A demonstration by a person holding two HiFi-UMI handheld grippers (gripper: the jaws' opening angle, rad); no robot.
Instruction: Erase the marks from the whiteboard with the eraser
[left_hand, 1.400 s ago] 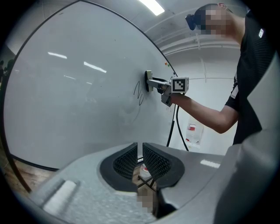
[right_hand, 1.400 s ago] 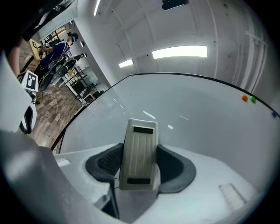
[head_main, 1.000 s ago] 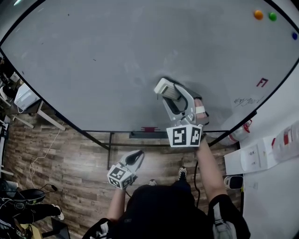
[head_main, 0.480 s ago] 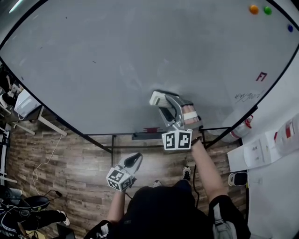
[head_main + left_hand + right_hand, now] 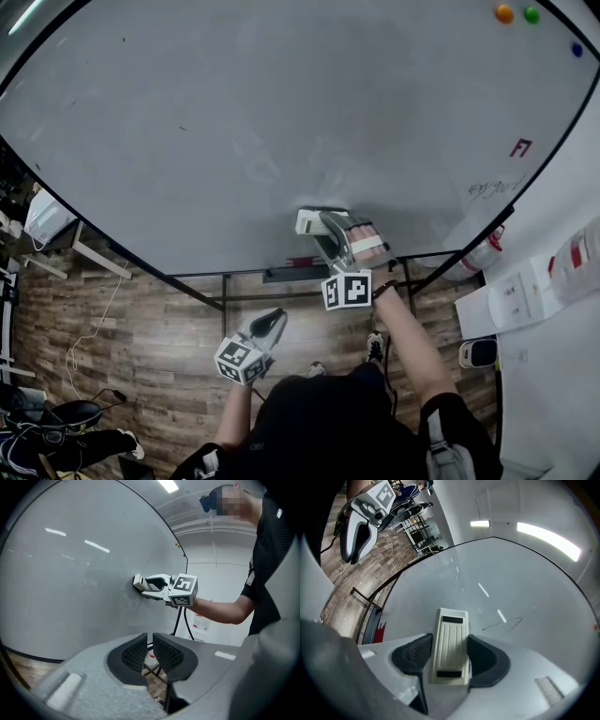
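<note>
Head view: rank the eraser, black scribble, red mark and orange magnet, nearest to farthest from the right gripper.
1. eraser, held by the right gripper.
2. black scribble, board's lower right.
3. red mark, just above it.
4. orange magnet, top right corner.

- The eraser was a cream-white plastic block with a ribbed back and a dark rectangular inset at each end. It stood upright between the two jaws of the right gripper, which pressed on its long sides, and its wiping face lay flat against the board.
- The whiteboard was large, pale grey and dark-framed. The eraser sat near its lower edge, right of centre.
- A thin dark pen stroke lay on the board just beyond the eraser.
- A small red mark and a black scribble sat near the board's right edge, well apart from the eraser.
</note>
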